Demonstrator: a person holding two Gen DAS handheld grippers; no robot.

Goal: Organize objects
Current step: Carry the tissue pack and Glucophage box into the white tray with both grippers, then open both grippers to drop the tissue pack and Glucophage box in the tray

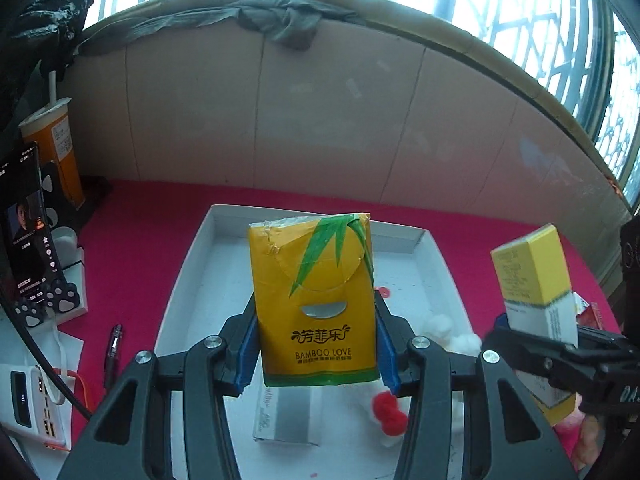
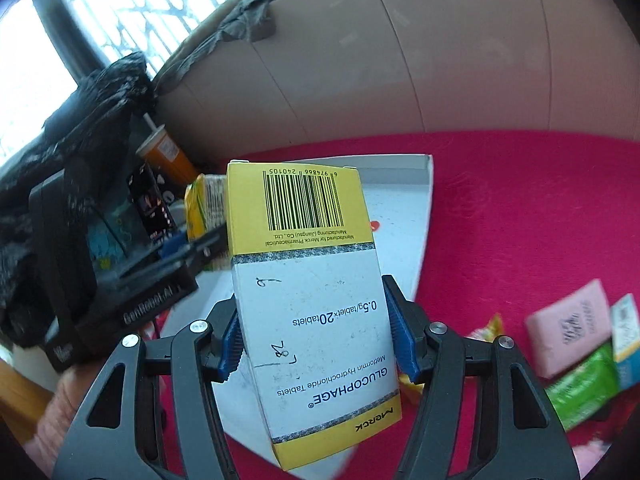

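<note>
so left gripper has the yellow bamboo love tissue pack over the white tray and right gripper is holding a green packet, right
Not quite. The right gripper is shut on a yellow and white Glucophage box, not a green packet; the right wrist view shows this. A green packet lies loose on the red cloth. The rest stands: the left gripper holds the yellow tissue pack over the white tray.

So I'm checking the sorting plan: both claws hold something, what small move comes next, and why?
Probably lower the left claw and set the yellow tissue pack into the white tray. The pack hangs right above the tray, which has bare floor, while the medicine box sits off to the side.
</note>
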